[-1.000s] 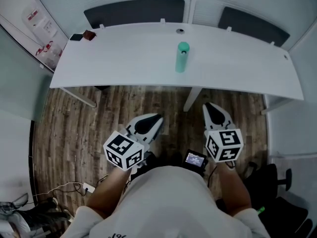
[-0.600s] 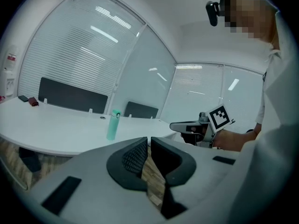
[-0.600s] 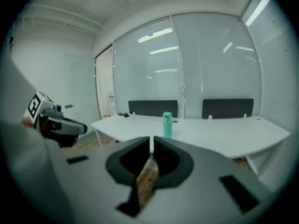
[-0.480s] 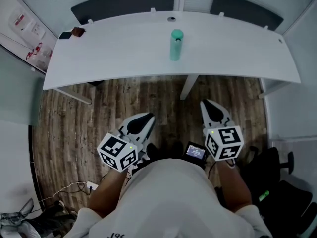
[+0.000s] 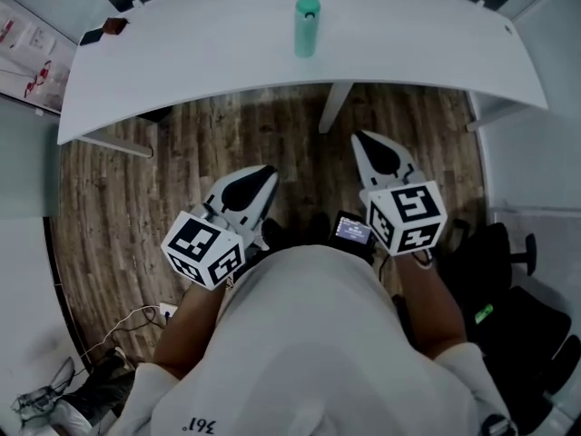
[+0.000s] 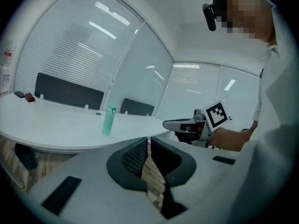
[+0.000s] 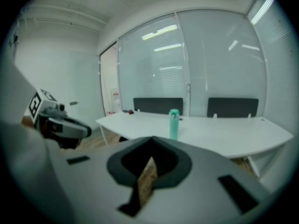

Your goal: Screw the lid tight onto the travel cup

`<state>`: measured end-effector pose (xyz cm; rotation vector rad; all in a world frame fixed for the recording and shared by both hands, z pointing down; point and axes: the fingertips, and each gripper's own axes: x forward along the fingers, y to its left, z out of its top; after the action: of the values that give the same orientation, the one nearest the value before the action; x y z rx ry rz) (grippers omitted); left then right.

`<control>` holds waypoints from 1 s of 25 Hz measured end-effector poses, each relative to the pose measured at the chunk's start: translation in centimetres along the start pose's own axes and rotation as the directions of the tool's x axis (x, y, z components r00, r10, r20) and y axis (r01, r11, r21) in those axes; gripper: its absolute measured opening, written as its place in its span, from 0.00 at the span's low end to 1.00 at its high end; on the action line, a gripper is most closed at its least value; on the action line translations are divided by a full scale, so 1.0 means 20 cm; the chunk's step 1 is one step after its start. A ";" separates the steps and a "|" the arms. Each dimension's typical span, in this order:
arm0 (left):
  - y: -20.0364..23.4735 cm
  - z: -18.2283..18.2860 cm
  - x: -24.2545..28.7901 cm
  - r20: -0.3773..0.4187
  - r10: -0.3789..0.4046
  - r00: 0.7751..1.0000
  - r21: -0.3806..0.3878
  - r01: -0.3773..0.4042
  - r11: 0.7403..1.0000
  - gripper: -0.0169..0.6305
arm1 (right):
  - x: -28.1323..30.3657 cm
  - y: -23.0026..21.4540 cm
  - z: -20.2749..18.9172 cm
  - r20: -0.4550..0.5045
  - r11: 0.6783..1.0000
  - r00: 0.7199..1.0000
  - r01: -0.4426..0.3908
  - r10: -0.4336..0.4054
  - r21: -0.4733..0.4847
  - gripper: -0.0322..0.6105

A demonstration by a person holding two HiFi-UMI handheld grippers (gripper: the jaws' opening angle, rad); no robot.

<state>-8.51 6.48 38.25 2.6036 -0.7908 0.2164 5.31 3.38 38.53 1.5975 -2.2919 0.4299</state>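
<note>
Left gripper (image 5: 264, 173): the left gripper view shows its jaws drawn together to a thin slit, with nothing in it; it is held over the brown plank floor (image 5: 118, 189), short of the table edge.
Right gripper (image 5: 363, 143): its jaws are pressed together and hold nothing; it is level with the left gripper and well apart from it.
Mint-green cylindrical travel cup (image 5: 306, 30): it stands upright on the table, well ahead of both grippers and between their lines. It is touched by neither gripper.
Cup's lid (image 5: 309, 7): it sits on top of the cup.
Long white curved table (image 5: 182, 71): it runs across in front of both grippers.
Small dark and reddish objects (image 5: 102, 31): they lie at the table's far corner, well beyond and to the left of the left gripper. They are too small to identify.
Small lit screen (image 5: 352, 231): it is just behind the right gripper, against the person's white shirt (image 5: 309, 334).
</note>
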 end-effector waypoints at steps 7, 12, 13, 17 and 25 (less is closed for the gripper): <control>-0.01 0.00 0.01 -0.005 -0.016 1.000 0.001 0.016 1.000 0.09 | -0.01 0.01 0.01 -0.003 1.000 1.000 0.004 -0.004 -0.017 0.09; -0.01 -0.01 0.02 -0.010 -0.025 1.000 0.000 0.025 1.000 0.10 | -0.01 0.02 0.01 -0.002 0.999 1.000 0.012 -0.012 -0.032 0.08; -0.01 -0.02 0.02 -0.011 -0.027 1.000 0.000 0.027 1.000 0.09 | -0.01 0.02 0.01 -0.001 0.999 1.000 0.013 -0.013 -0.036 0.08; -0.01 -0.02 0.03 -0.015 -0.030 0.999 -0.001 0.030 1.000 0.10 | -0.01 0.02 0.01 -0.003 0.998 1.000 0.016 -0.016 -0.055 0.08; 0.00 -0.02 0.04 -0.024 -0.034 0.999 -0.004 0.034 0.999 0.10 | 0.01 0.02 0.02 -0.014 0.998 1.000 0.017 -0.018 -0.065 0.08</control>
<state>-7.83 6.27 38.74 2.6037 -0.7377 0.2361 4.93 3.23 38.30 1.5769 -2.2560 0.3575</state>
